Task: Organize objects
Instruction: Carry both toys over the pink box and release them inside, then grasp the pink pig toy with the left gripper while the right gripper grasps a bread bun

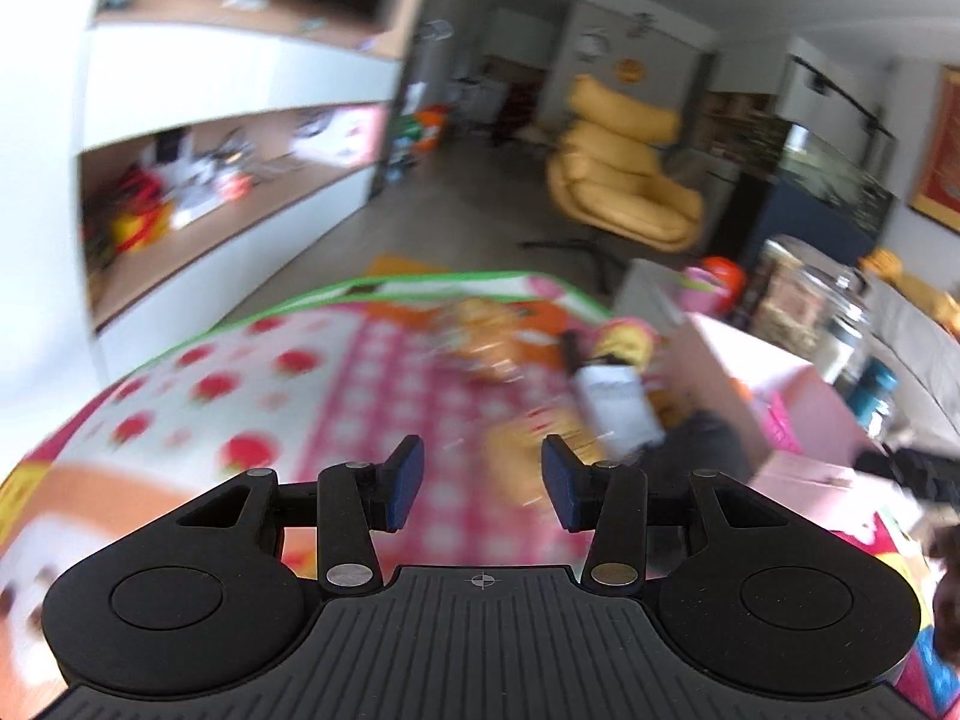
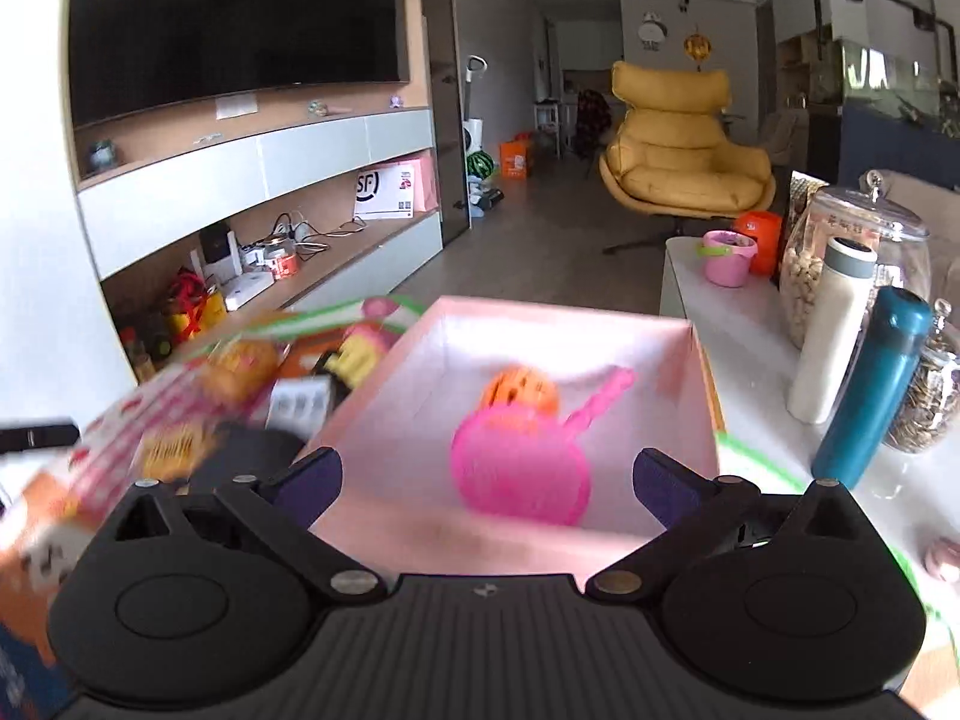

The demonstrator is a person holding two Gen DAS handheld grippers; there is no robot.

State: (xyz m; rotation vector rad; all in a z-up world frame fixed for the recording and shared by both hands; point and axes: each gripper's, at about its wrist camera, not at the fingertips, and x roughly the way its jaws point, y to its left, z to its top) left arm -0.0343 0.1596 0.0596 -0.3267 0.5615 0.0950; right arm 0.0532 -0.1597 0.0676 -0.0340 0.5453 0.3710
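Pink box (image 2: 540, 354) holds toys; right tool (image 2: 489, 483) gapes wide, left tool (image 1: 483, 483) narrower, both empty-handed.

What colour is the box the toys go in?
Pink, the box shows best in the right wrist view.

Open right tongs (image 2: 487, 483) hover over pink box (image 2: 699, 372) holding pink pan (image 2: 522, 471).

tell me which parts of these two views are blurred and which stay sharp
Left wrist view: nearly all smeared, the patterned mat and yellow armchair included; only the left gripper is crisp. Right wrist view: the TV and teal bottle are sharp, while the pink toy in the pink box is blurred.
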